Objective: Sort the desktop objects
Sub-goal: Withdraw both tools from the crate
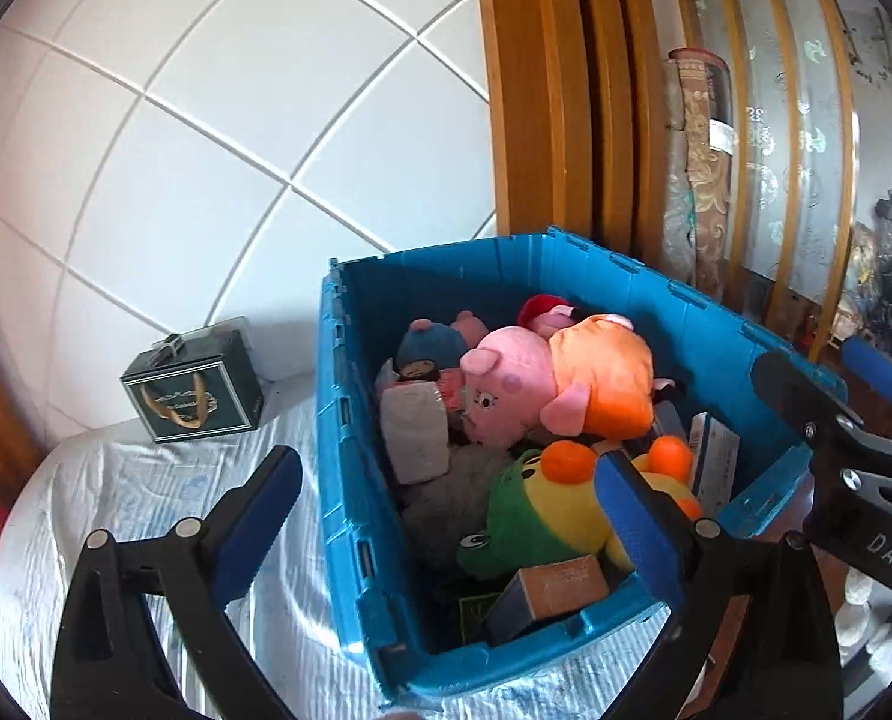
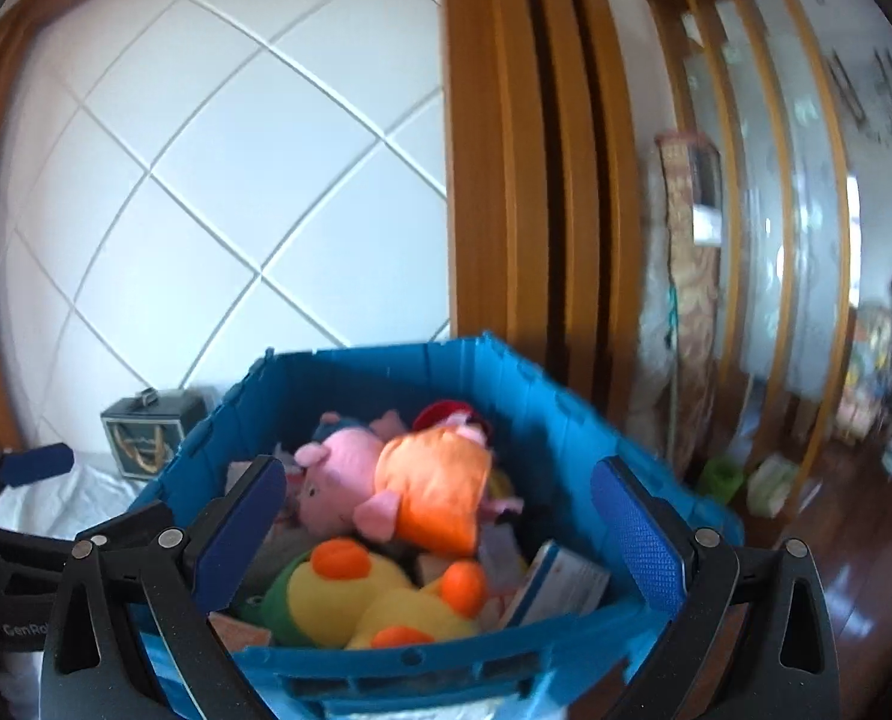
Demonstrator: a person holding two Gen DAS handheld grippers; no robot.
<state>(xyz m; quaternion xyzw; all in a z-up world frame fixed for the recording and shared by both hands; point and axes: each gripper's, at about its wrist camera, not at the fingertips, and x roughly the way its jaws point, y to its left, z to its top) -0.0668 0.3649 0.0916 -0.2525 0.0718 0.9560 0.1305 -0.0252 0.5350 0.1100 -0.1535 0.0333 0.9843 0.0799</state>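
While a white crinkled plastic sheet (image 1: 116,498) covers the table, the blue plastic crate (image 1: 350,420) stands on it, the landmark here. Inside the crate lie a pink plush pig in an orange dress (image 1: 560,384), a yellow and green plush duck (image 1: 542,516) and a brown cardboard box (image 1: 551,594). Left of the crate sits a small dark green gift box (image 1: 194,390). Both the left gripper (image 1: 446,510) and the right gripper (image 2: 440,516) hover spread wide over the crate, holding nothing.

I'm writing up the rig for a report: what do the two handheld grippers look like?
Both match: the left gripper and right gripper have black angular frames with silver rivets, and flat fingers faced with textured blue pads. White lettering on their sides reads "DAS" and "GenRo", both cut off.
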